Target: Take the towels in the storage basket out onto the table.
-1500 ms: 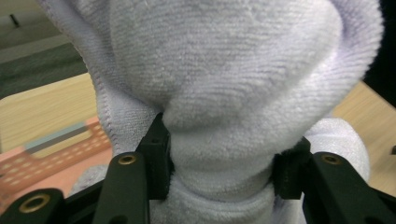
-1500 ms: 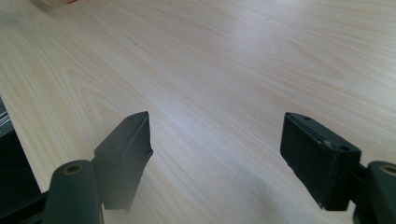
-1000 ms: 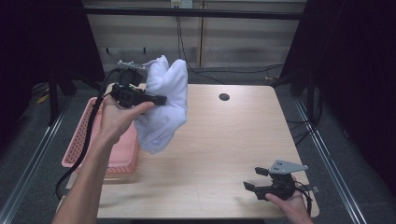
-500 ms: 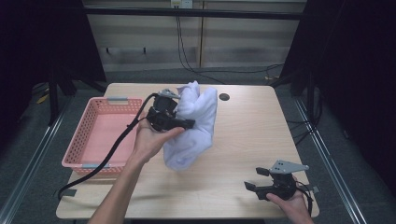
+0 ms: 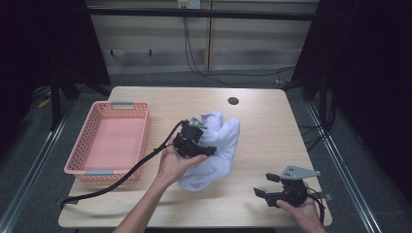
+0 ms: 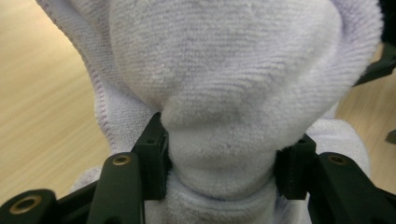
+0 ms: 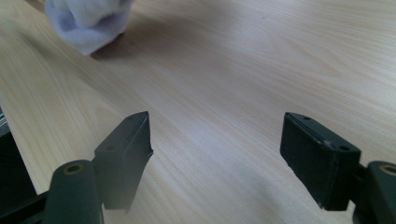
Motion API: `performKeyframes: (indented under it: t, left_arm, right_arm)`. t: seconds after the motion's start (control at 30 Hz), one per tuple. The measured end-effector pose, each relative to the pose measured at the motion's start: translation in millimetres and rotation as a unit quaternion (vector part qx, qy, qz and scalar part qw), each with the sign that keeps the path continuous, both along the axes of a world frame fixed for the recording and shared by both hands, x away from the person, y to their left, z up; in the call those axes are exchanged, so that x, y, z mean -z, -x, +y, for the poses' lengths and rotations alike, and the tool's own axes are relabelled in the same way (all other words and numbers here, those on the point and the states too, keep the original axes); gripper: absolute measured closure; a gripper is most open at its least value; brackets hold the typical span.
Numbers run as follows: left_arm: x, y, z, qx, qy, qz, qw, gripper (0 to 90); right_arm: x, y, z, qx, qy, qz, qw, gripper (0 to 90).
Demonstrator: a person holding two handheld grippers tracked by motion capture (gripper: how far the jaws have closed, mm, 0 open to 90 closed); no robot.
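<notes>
Jaws around towel [image 6: 224,93], wooden table [image 5: 272,131]

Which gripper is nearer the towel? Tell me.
Left. The left gripper has the towel bunched between its fingers. The right gripper sits apart near the table's front edge.

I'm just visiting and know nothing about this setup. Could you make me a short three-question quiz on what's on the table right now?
1. True or false: the pink basket has the towel inside it.
2. Which tool grips the towel: A) the left tool B) the right tool C) both?
3. What lies between the right tool's jaws?

Key
1. False. The basket holds nothing; the towel is bunched on the table to its right.
2. A. The left gripper view shows the towel squeezed between its jaws.
3. Nothing. Its jaws stand open over bare wood at the table's near right corner.
</notes>
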State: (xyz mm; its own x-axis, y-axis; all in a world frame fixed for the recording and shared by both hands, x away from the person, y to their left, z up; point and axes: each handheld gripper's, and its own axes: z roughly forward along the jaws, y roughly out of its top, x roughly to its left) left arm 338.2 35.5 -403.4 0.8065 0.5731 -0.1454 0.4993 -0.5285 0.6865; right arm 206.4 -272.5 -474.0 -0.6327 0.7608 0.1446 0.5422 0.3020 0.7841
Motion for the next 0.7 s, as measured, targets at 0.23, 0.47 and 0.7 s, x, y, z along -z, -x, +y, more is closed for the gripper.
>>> performKeyframes:
  t: [0.23, 0.47, 0.7]
  left_arm:
    - [34.7, 1.9, -12.8, 0.001, -0.013, 0.013, 0.9998, 44.8]
    - [57.2, 5.0, -19.7, 0.013, -0.013, 0.017, 0.9997, 39.5]
    - [61.9, 0.8, -7.4, 0.026, 0.010, 0.029, 0.9992, 29.0]
  right_arm:
    - [1.3, -2.4, 2.4, 0.000, 0.002, 0.002, 1.0000, 25.0]
    - [1.5, -7.9, 7.8, -0.004, 0.008, -0.003, 1.0000, 25.0]
    - [-5.4, -15.7, 17.5, -0.012, 0.013, -0.013, 0.9998, 24.9]
